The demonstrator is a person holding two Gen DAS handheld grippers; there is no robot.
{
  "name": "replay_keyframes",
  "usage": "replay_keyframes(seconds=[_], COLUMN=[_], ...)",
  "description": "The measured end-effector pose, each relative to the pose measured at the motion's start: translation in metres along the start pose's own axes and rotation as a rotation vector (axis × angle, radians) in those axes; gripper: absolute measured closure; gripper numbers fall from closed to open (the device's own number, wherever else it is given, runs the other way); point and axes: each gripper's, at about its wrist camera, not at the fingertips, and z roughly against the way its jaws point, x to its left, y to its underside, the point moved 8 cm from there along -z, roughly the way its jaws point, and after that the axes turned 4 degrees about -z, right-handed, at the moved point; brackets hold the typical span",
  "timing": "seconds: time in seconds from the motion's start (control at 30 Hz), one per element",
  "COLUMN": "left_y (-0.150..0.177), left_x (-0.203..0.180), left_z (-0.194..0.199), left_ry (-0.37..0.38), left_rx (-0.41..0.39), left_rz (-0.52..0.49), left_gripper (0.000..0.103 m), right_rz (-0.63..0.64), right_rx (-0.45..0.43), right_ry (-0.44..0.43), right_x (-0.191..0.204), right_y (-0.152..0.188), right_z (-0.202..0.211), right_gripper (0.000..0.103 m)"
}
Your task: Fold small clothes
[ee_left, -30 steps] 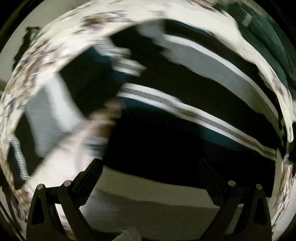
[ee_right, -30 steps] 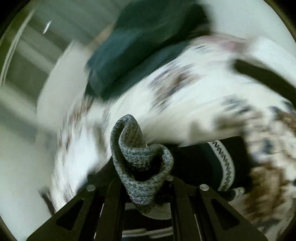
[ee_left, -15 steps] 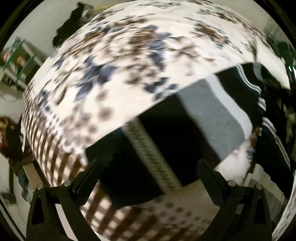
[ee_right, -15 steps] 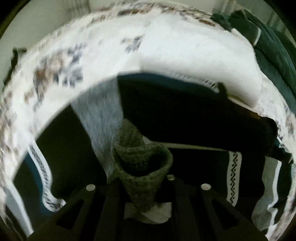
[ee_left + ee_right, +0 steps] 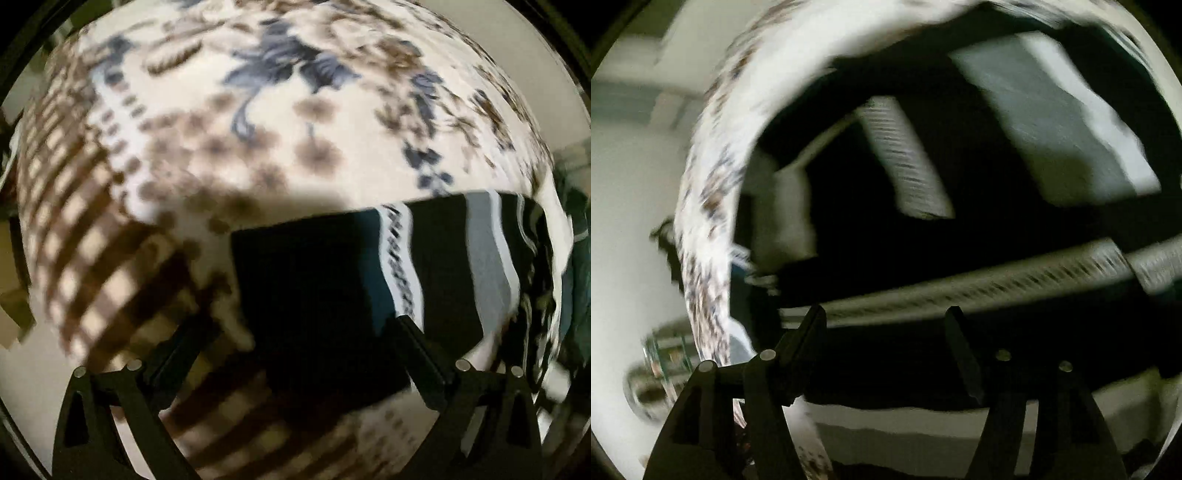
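Observation:
A dark garment (image 5: 317, 291) with grey and white patterned bands lies spread on a flowered cream bedspread (image 5: 258, 122). My left gripper (image 5: 295, 336) points steeply down over the garment's near left corner, open, with nothing between its fingers. In the blurred right wrist view the same dark garment (image 5: 960, 258) with its grey bands fills the middle. My right gripper (image 5: 884, 326) hangs over it with its jaws opening and nothing between them. No sock shows in either view.
Dark green clothes (image 5: 581, 280) lie at the bedspread's right edge. The bedspread's checked border (image 5: 92, 258) runs along the left, with pale floor beyond. A blurred shelf or rack (image 5: 665, 354) shows low at the left of the right wrist view.
The right gripper was shut on a grey knitted sock; now its jaws stand apart and the sock is gone from view. The left gripper has swung across and rolled, now over the garment's corner.

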Motion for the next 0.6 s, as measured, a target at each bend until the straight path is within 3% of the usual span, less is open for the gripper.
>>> replay_keyframes(seconds=[0.03, 0.1, 0.13, 0.17, 0.2, 0.27, 0.37, 0.5, 0.6], left_y=[-0.003, -0.011, -0.014, -0.017, -0.02, -0.029, -0.052, -0.087, -0.099], left_x=[0.0, 0.0, 0.002, 0.004, 0.007, 0.009, 0.006, -0.001, -0.005], left_z=[-0.002, 0.004, 0.007, 0.013, 0.018, 0.031, 0.055, 0.074, 0.081], left_ry=[0.002, 0.011, 0.0, -0.015, -0.006, 0.034, 0.033, 0.045, 0.041], left_rx=[-0.015, -0.076, -0.091, -0.11, -0.12, -0.152, -0.214, -0.274, -0.285], left_rz=[0.021, 0.068, 0.077, 0.084, 0.092, 0.11, 0.064, 0.022, -0.021], left_gripper=[0.001, 0.017, 0.047, 0.084, 0.095, 0.096, 0.096, 0.096, 0.096], right_rz=[-0.032, -0.086, -0.095, -0.094, -0.077, -0.034, 0.057, 0.196, 0.314], right_rx=[0.001, 0.009, 0.012, 0.013, 0.012, -0.001, -0.041, -0.11, -0.115], right_ry=[0.008, 0.015, 0.014, 0.018, 0.026, 0.045, 0.073, 0.087, 0.128], right_x=[-0.013, -0.032, -0.036, -0.037, -0.031, -0.021, 0.017, 0.087, 0.141], right_y=[0.002, 0.007, 0.007, 0.007, 0.006, 0.004, -0.008, -0.033, -0.046], right_z=[-0.001, -0.002, -0.004, -0.005, -0.008, -0.006, -0.006, -0.018, -0.052], right_gripper=[0.035, 0.035, 0.035, 0.035, 0.035, 0.035, 0.035, 0.035, 0.035])
